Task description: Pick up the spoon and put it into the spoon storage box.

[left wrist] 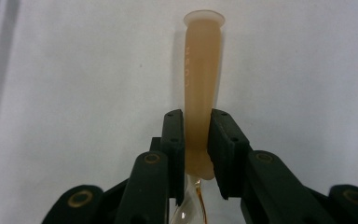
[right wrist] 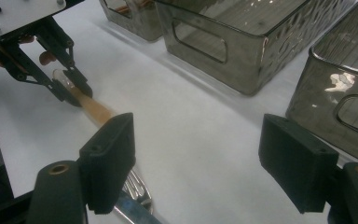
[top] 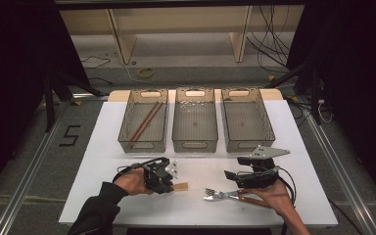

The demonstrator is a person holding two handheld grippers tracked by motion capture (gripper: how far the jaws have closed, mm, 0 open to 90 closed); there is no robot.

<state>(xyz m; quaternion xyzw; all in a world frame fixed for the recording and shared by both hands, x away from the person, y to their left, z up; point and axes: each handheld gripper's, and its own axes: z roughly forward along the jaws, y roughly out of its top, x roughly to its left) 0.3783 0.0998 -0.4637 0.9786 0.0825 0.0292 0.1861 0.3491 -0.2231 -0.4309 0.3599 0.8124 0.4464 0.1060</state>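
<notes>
My left gripper [top: 169, 183] lies low on the white table at front left. In the left gripper view its jaws [left wrist: 198, 116] are shut on the tan handle of a utensil [left wrist: 203, 70], which points away across the table. The same handle [top: 180, 186] sticks out to the right in the high view. In the right gripper view that handle [right wrist: 95, 111] shows beyond my left gripper [right wrist: 72, 88]. My right gripper [top: 232, 167] stands open at front right, jaws wide apart [right wrist: 205, 149]. A metal fork [top: 220, 195] with a wooden handle lies on the table just under it, its tines [right wrist: 137, 186] beside the left jaw.
Three grey see-through bins stand in a row at the back of the white sheet: left [top: 144, 142], middle [top: 195, 143], right [top: 247, 143]. A pair of brown chopsticks [top: 147, 120] lies in the left bin. Bare white sheet [top: 200, 161] separates the bins from the grippers.
</notes>
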